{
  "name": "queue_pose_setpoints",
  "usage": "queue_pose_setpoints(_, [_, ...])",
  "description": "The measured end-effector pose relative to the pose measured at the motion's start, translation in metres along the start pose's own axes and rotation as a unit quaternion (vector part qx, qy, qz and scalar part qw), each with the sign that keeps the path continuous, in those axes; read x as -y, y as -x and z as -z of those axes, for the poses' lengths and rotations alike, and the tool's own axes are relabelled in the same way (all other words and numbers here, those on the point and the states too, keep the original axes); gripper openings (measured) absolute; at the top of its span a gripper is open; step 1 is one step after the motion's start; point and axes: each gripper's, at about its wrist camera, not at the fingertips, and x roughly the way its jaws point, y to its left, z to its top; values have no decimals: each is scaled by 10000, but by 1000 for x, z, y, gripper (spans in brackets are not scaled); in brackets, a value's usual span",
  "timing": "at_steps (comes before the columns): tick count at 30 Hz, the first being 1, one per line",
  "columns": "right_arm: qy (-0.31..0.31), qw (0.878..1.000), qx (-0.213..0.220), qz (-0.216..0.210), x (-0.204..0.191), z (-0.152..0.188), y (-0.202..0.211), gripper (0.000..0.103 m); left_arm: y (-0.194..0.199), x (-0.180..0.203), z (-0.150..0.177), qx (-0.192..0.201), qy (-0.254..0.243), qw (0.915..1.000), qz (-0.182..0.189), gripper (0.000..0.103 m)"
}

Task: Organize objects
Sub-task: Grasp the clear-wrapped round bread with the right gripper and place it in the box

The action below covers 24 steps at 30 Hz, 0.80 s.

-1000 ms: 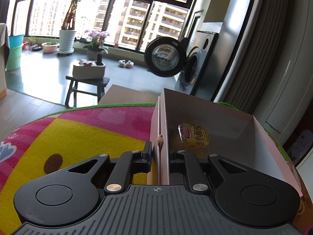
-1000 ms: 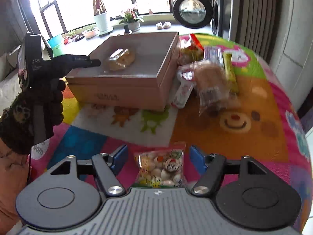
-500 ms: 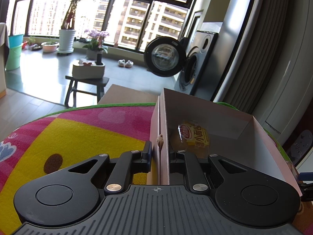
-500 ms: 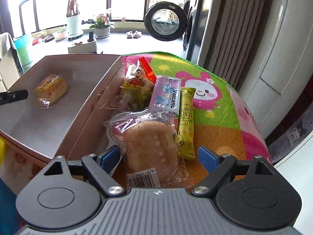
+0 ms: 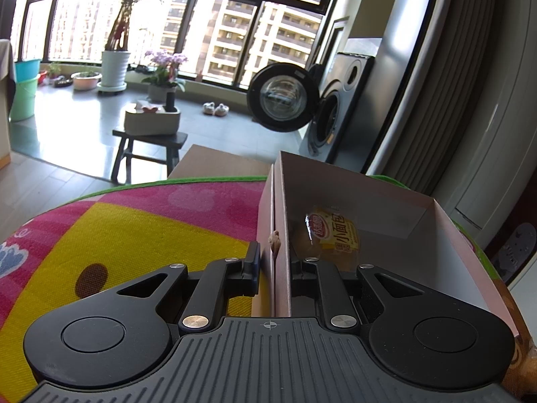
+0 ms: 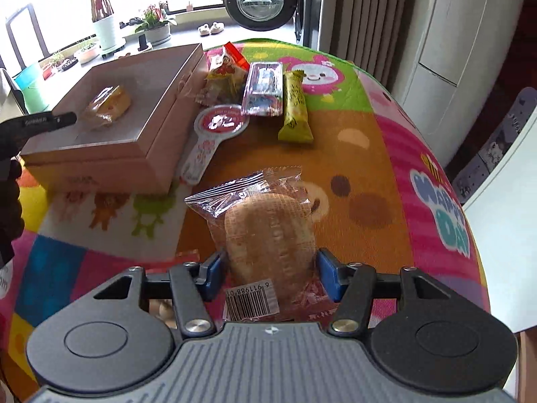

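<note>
Right wrist view shows our right claw (image 6: 270,268) clamped on a bagged bun (image 6: 268,235), one pad on each side, with the bun's long axis running straight out ahead along the fingers above the table (image 6: 369,168). The box (image 6: 134,147) lies ahead and to the left of that claw, one snack (image 6: 107,104) already inside, so we judge the carry must swing left and forward over the near wall. Our left claw (image 5: 273,265) is clamped on the box's side wall, steadying it, with one finger outside and one inside.
</note>
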Motion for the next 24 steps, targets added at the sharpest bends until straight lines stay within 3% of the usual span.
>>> queue_pose_setpoints(3, [-103,9998,-77,-123,-7,16,10,58,0,0,0,-1,1,10000,3,16])
queue_pose_setpoints(8, [78,9985,-22,-549,-20,26,17,73,0,0,0,-2,2,10000,5,16])
queue_pose_setpoints(12, [97,9989,57,-455,-21,22,17,74,0,0,0,-4,3,10000,6,16])
queue_pose_setpoints(17, [-196,9993,153,-278,-13,14,10,82,0,0,0,-8,-6,10000,-7,16])
queue_pose_setpoints(24, [-131,9997,119,-181,-15,7,-8,82,2,2,2,-11,-39,10000,-42,16])
